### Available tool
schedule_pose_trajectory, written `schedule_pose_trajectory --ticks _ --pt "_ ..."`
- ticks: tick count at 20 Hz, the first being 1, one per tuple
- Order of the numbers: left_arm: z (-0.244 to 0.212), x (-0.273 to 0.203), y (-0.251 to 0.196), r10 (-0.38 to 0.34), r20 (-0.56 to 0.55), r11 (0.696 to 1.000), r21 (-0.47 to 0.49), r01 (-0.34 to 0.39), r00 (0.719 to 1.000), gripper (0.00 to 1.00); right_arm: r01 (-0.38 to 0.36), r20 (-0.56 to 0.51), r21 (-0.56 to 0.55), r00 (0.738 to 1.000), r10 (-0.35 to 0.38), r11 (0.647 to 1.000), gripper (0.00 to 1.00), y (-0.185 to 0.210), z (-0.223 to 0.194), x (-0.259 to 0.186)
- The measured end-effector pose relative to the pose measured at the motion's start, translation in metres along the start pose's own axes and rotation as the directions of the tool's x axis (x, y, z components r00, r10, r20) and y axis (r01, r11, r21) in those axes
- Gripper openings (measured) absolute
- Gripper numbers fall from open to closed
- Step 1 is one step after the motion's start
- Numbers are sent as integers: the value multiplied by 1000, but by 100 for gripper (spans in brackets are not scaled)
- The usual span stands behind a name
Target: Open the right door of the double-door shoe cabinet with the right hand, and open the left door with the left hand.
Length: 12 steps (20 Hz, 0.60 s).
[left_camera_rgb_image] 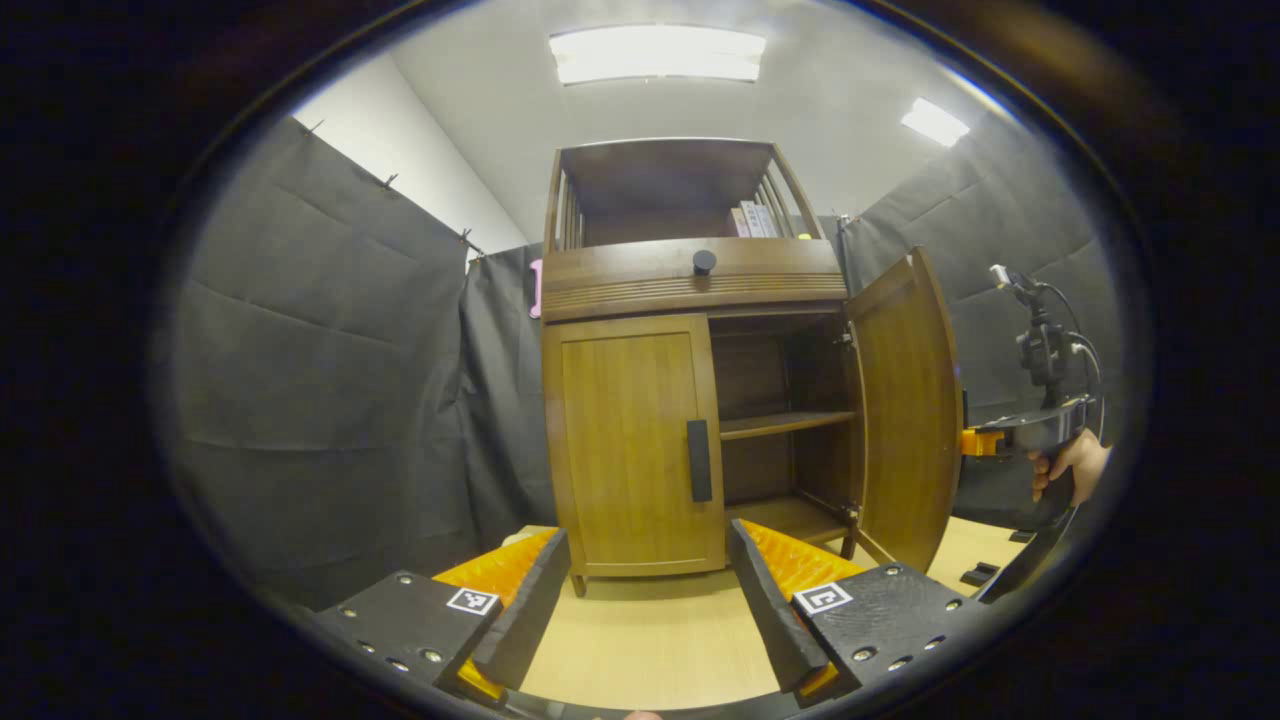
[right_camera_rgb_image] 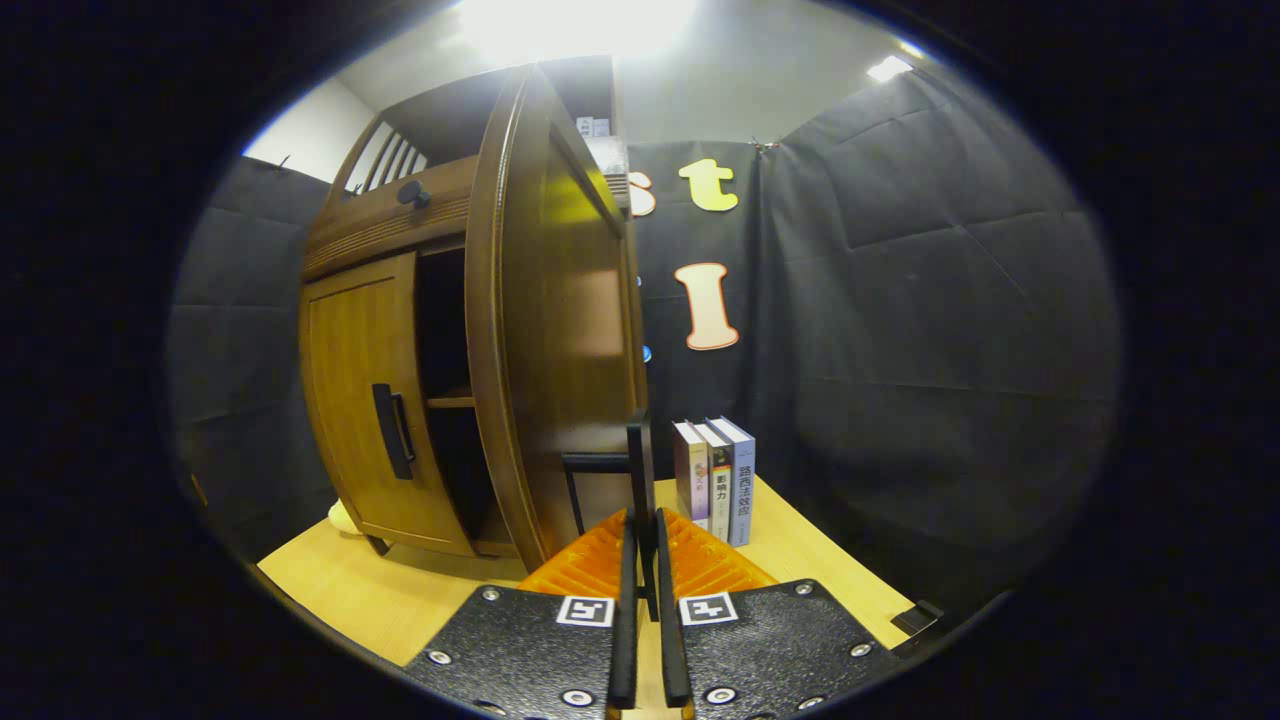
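The left tongs [left_camera_rgb_image: 648, 610] stand spread wide over the pale wooden counter [left_camera_rgb_image: 650, 640], gripping nothing. The brown wooden double-door shoe cabinet [left_camera_rgb_image: 690, 290] sits straight ahead of them, near but apart. Its closed left door [left_camera_rgb_image: 630, 440] lies directly beyond the gap between the two fingers, and that door's dark vertical bar handle [left_camera_rgb_image: 699, 460] stands at its inner edge, a little right of the tongs' midline. Right of it the cabinet's inside is bare to view, with a wooden shelf [left_camera_rgb_image: 785, 424] crossing it. The open right door [left_camera_rgb_image: 905, 400] swings out toward the camera on the right side.

The right tongs [right_camera_rgb_image: 640, 600] are drawn narrow, pinched on the dark handle [right_camera_rgb_image: 638, 470] of the right door, which rises upright between the two fingers. In the right gripper view the door's broad panel stands just ahead and left of the tongs, swung well out from the cabinet front. In the left gripper view these tongs are seen past the door's outer edge, held by a hand [left_camera_rgb_image: 1075, 465].

Three upright books [right_camera_rgb_image: 715, 480] stand on the counter just right of the open door, before the black cloth wall [right_camera_rgb_image: 930, 330].
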State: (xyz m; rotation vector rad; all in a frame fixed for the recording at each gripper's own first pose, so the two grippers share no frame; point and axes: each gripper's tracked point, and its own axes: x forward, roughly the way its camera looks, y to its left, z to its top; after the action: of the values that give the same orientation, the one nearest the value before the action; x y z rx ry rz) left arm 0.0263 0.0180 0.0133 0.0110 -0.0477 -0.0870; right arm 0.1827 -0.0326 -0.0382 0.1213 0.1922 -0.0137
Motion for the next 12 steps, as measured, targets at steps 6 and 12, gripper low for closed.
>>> schedule_pose_trajectory --ticks 6,12 --pt "3 14 -14 -51 3 999 -9 51 999 91 18 -9 1 1000 -18 1000 0 -30 -2 -8" --pt "-1 41 -27 -102 -1 995 -2 102 995 96 90 -9 61 996 -90 994 7 -67 -5 -16"
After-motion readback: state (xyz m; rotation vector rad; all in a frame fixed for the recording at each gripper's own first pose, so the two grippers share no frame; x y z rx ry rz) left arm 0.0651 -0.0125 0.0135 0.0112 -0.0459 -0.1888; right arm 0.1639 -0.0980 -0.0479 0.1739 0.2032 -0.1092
